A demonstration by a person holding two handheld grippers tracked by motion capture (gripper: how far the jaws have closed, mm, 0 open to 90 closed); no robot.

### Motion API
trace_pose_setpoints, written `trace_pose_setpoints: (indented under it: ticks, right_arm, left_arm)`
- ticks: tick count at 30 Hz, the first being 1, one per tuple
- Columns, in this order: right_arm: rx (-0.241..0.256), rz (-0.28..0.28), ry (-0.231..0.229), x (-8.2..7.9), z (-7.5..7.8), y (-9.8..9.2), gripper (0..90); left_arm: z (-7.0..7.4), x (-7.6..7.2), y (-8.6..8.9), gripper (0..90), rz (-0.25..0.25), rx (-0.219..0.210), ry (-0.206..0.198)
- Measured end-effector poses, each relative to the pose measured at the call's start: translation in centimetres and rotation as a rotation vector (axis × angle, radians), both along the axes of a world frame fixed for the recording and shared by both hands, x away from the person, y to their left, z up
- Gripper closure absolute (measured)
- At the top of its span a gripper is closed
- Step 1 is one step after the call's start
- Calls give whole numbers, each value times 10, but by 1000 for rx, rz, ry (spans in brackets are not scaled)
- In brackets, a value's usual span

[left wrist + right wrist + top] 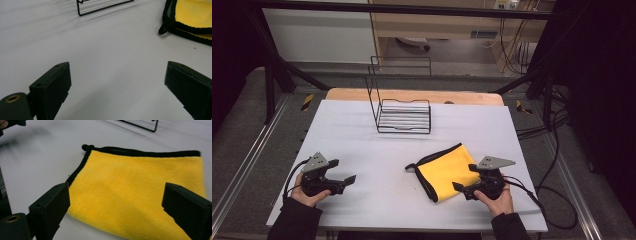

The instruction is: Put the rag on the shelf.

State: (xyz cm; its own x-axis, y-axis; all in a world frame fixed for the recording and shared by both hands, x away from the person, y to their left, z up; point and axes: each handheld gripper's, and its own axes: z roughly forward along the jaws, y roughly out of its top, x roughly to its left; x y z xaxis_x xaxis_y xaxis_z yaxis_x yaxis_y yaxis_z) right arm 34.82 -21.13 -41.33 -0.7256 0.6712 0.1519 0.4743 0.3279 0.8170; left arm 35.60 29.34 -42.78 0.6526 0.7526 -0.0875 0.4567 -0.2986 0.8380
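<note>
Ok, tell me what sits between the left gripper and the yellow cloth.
Nothing: from the left gripper to the yellow cloth lies bare white table, as the high view and the left gripper view show.

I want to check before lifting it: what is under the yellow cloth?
The yellow cloth lies flat and folded on the white table. At its edges, a second layer with black trim peeks out. Anything between or beneath the layers is covered.
</note>
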Motion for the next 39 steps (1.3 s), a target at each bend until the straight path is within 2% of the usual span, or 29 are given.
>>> trace_pose_setpoints:
  ticks: [6, 11, 16, 19, 24, 31, 39]
  right_arm:
    - [-45, 39, 32, -5, -4, 28, 172]
    - [-70, 91, 29, -10, -8, 50, 271]
    - [-108, 119, 27, -13, -17, 68, 389]
    - [-111, 124, 36, -12, -21, 73, 471]
    - [-144, 133, 30, -15, -25, 79, 536]
    - [-175, 116, 32, -14, -33, 85, 644]
    - [-225, 100, -7, -17, -36, 89, 680]
  left_arm:
    - [0, 0, 0, 78, 3, 0, 7]
    - [0, 0, 0, 78, 2, 1, 4]
    - [0, 0, -1, 78, 6, 1, 4]
    - [0, 0, -1, 77, 7, 1, 5]
    - [0, 0, -1, 77, 7, 4, 3]
    - [-1, 0, -1, 78, 4, 4, 4]
    - [0, -1, -2, 77, 0, 6, -1]
